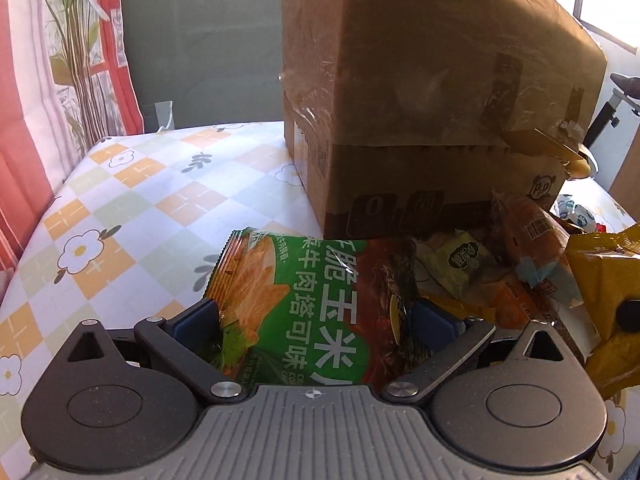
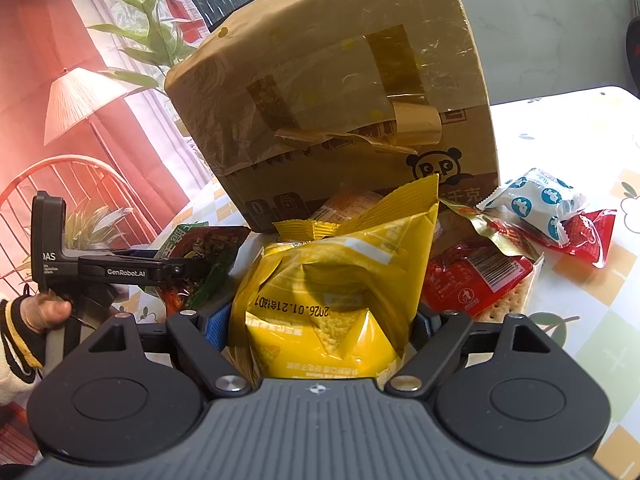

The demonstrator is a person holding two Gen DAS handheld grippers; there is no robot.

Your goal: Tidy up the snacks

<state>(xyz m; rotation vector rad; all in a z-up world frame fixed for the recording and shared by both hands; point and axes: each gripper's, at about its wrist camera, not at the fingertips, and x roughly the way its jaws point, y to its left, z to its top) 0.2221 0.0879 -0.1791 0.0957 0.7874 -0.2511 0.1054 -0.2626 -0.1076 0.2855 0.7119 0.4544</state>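
The cardboard box [image 1: 420, 100] is the largest item, standing on the checked tablecloth [image 1: 120, 208] with its taped flaps folded over. Its mouth is not visible in either view, so whether it is the intended container cannot be confirmed. The loose snacks lie heaped against its base, which suggests they are being sorted from there.

The yellow chip bag [image 2: 332, 280] sits upright between the fingers of the right gripper [image 2: 322, 326]. The blue pads press its sides and the film bulges above them: the grip is closed on the bag, wide only because the bag is bulky. Holding it low leaves the crimped top free.

The green corn-chip bag [image 1: 304, 300] is clamped likewise in the left gripper [image 1: 316, 316], pads dimpling both edges, the pack lying flat and pointing toward the box.

Smaller items: a red packet [image 2: 476, 276] resting on a cracker [image 2: 516, 304], and a blue-spotted white pouch [image 2: 536, 204] lying on another red wrapper, right of the box. A pale green sachet [image 1: 460, 264] lies at the box's foot.

View differences: the left wrist view shows the clear stretch of cloth left of the box, and the sachet. The right wrist view alone shows the person's hand [image 2: 44, 312] in a striped cuff gripping the left tool's handle, the left gripper side-on carrying its green bag, and the pouch and cracker
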